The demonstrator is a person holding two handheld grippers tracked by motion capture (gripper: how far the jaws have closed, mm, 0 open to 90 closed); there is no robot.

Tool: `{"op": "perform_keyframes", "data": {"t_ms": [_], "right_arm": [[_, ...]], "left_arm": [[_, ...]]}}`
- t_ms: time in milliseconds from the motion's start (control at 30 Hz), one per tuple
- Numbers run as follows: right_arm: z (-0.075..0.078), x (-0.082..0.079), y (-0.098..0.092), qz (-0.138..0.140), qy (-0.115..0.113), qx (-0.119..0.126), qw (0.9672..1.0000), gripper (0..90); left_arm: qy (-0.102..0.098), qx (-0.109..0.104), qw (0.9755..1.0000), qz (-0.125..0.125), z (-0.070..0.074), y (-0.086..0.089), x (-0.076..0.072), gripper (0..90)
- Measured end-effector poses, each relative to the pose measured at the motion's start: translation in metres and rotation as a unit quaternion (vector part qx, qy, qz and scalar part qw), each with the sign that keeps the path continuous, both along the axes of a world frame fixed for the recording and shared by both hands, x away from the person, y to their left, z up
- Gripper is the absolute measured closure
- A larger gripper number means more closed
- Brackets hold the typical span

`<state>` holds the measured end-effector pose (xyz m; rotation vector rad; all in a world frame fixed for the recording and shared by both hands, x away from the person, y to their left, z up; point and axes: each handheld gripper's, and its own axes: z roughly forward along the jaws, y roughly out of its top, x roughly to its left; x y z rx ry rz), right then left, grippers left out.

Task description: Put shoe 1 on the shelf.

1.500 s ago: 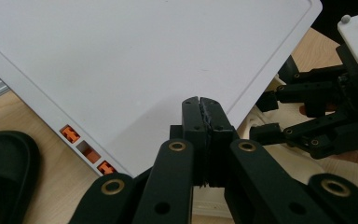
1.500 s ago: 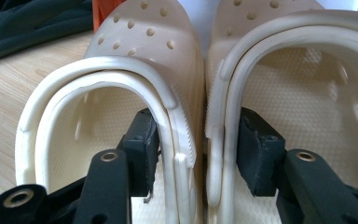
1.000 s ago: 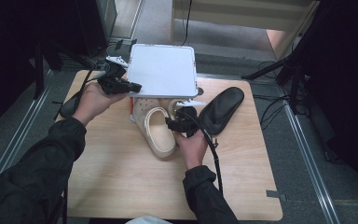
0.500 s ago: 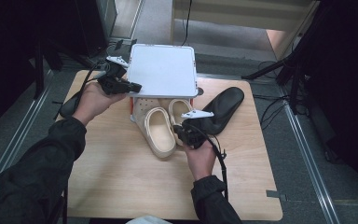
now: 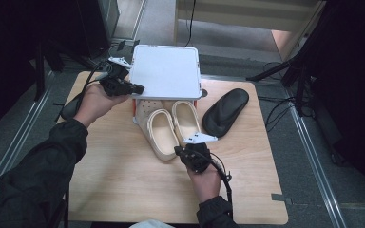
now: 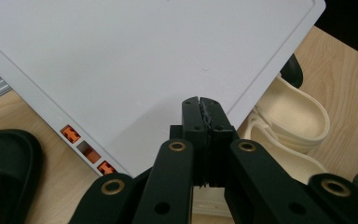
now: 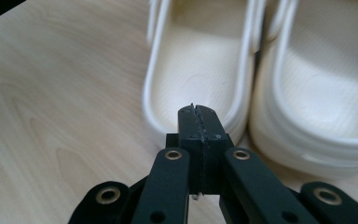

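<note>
Right gripper [image 7: 199,111]: jaws pressed together, nothing between them; tips just short of heel rim of left cream clog [image 7: 200,65], whether touching cannot tell. Right cream clog [image 7: 326,88] touching it alongside; pair lies toes away from person, toes under raised white lid [image 5: 165,71].

Left gripper [image 6: 204,105]: jaws together, clamped on near edge of lid, holding it tilted over white box [image 5: 140,110] with orange latches [image 6: 70,134]. Box contents hidden. No readable writing.

Black sandal [image 5: 225,111] right of clogs, apart, on wooden table [image 5: 123,180].
</note>
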<state>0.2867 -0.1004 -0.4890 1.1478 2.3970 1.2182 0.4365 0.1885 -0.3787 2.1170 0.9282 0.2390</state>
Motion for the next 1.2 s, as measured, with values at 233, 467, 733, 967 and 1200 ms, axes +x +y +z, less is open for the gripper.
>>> {"op": "perform_keyframes", "data": {"t_ms": [233, 467, 733, 967, 1200], "right_arm": [[-0.016, -0.009, 0.006, 0.017, 0.007, -0.005, 0.9998, 90.0], [-0.029, -0.006, 0.012, 0.026, 0.021, -0.024, 0.9991, 90.0], [-0.031, -0.001, 0.019, 0.032, 0.026, -0.031, 0.9987, 90.0], [-0.029, 0.000, 0.026, 0.034, 0.024, -0.030, 0.9987, 90.0], [-0.025, 0.003, 0.034, 0.036, 0.021, -0.035, 0.9985, 90.0]], "left_arm": [[0.000, 0.001, 1.0000, 0.000, 0.000, 0.000, 0.000, 90.0], [0.000, -0.001, 1.0000, -0.001, 0.000, 0.000, 0.000, 90.0], [0.002, -0.001, 1.0000, 0.001, 0.000, -0.001, 0.000, 90.0], [0.001, 0.000, 1.0000, 0.002, 0.000, -0.001, 0.000, 90.0], [0.000, 0.004, 1.0000, 0.001, 0.000, -0.002, -0.001, 90.0]]}}
